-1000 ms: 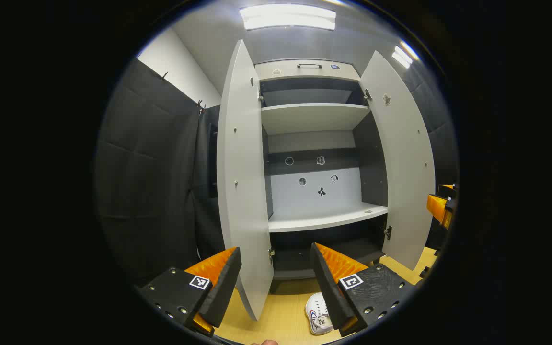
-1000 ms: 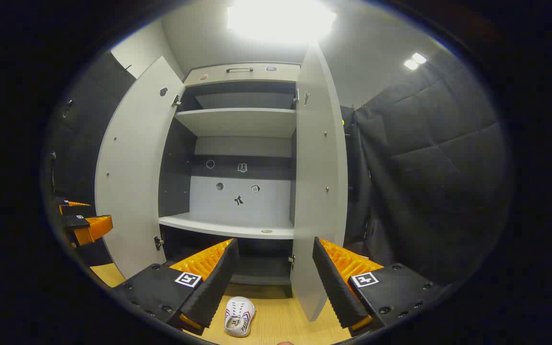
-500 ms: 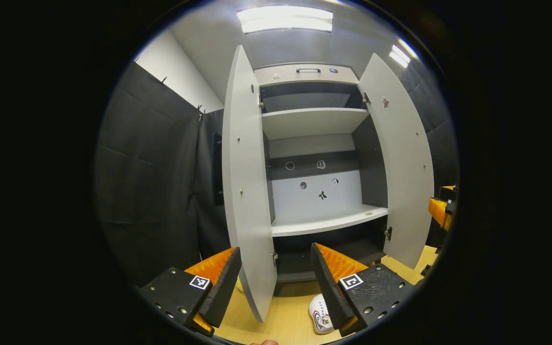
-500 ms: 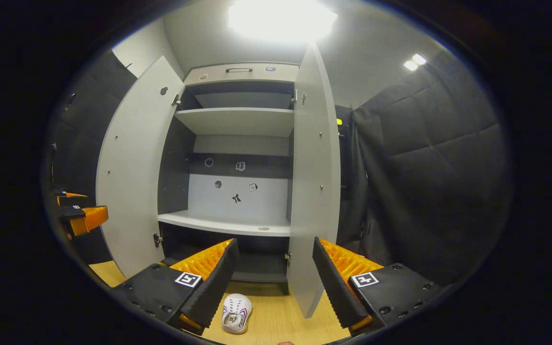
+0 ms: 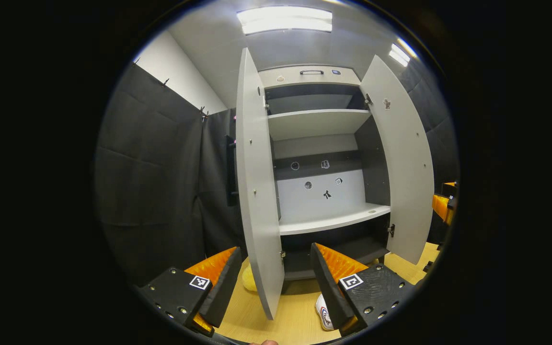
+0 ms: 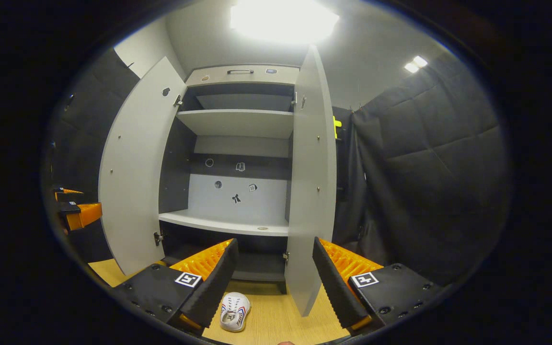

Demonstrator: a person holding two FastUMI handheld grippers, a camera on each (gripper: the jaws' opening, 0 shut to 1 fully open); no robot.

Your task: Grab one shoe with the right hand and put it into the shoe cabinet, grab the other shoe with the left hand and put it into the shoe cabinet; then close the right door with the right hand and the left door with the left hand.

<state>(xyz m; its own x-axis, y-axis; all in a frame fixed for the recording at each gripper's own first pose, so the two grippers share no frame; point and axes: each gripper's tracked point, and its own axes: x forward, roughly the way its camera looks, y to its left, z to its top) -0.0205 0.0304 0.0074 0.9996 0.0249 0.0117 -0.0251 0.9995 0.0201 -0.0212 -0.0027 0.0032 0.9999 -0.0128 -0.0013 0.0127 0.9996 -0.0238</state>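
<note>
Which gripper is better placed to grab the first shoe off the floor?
Right. The white shoe lies on the floor between the right gripper's open fingers, toward the left one. In the left gripper view the shoe sits mostly hidden behind the left gripper's right finger.

Cabinet doors [image 6: 134,167] matt grey laminate; floor [image 6: 276,318] pale wood-grain; booth wall [image 6: 424,167] quilted black cloth.

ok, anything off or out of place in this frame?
Nothing damaged or spilled. A white shoe lies on the wooden floor before the open shoe cabinet, not yet shelved. Both grippers, left and right, are open and empty.
</note>
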